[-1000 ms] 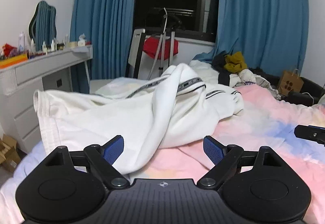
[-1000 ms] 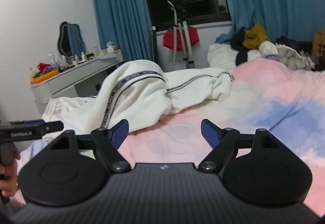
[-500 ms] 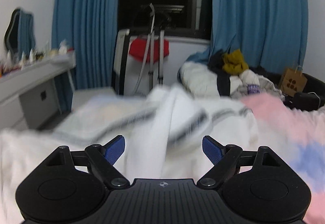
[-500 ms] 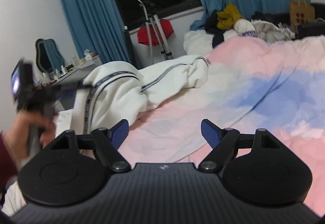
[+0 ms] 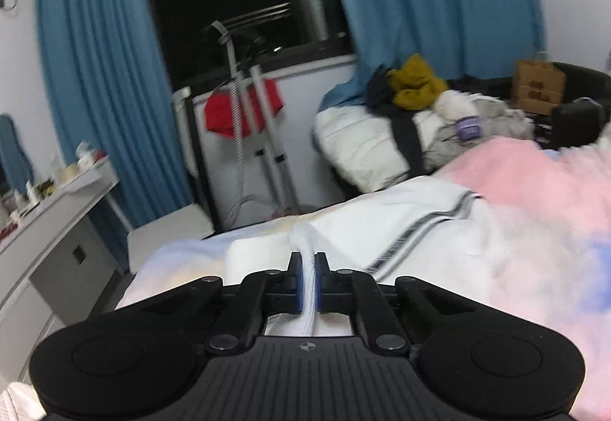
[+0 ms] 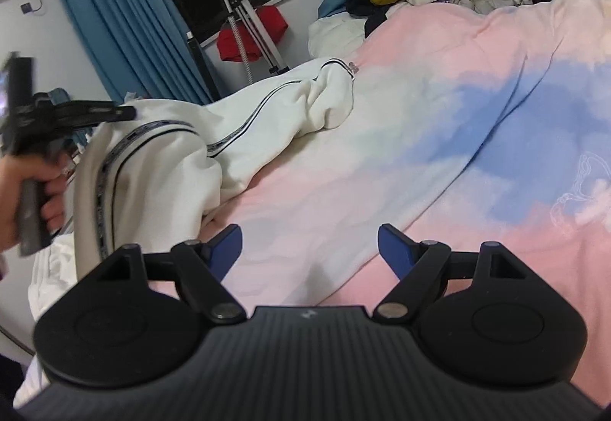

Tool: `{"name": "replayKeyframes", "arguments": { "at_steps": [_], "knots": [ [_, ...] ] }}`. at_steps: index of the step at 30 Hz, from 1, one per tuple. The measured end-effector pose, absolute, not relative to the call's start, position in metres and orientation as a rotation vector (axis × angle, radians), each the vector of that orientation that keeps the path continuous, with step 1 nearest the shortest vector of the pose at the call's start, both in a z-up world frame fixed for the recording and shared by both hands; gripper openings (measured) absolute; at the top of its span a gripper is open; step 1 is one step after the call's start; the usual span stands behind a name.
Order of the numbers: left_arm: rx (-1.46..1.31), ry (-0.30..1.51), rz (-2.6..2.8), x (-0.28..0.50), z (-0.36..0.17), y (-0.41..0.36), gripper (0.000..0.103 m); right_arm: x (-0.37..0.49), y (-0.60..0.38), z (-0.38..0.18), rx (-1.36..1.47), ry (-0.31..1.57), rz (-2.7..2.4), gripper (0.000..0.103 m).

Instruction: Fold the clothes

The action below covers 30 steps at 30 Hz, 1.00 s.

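Left tool (image 5: pixel 308 281) clenched on a bunched edge of the white track jacket (image 5: pixel 401 230); right tool (image 6: pixel 309 249) released above the pink-blue duvet (image 6: pixel 477 108).

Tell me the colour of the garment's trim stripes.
Dark, black or navy, against the white garment; its stripes show best in the right wrist view.

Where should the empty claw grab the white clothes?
Probably the far end of the white garment, the bunched bit with the dark stripe. The right gripper is open over the bedcover, so come from the right side. The left gripper already pinches the near end.
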State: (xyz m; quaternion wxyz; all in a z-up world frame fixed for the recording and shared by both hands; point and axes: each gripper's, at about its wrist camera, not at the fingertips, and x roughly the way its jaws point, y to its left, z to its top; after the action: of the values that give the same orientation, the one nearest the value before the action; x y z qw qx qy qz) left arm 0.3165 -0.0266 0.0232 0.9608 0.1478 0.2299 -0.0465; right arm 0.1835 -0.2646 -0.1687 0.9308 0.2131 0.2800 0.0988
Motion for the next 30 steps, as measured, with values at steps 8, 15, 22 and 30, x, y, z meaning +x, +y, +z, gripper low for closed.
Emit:
{"name": "replayKeyframes", "arguments": {
  "at_steps": [8,15,22,30],
  "knots": [
    [0.337,0.440,-0.315,0.175,0.009,-0.054,0.005,0.166,-0.267,-0.151,0.411,0.504,0.186,0.080],
    [0.299,0.467,-0.425,0.065,-0.037,-0.058,0.004,0.143,-0.285,-0.139,0.522,0.462,0.227,0.080],
    [0.157,0.537,-0.401,0.049,-0.071,-0.035,0.004,0.164,-0.305,-0.143,0.733,0.478,0.313,0.081],
    [0.120,0.619,-0.461,0.061,-0.096,-0.037,0.004,0.264,-0.273,-0.101,0.618,0.549,0.420,0.081]
  ]
}}
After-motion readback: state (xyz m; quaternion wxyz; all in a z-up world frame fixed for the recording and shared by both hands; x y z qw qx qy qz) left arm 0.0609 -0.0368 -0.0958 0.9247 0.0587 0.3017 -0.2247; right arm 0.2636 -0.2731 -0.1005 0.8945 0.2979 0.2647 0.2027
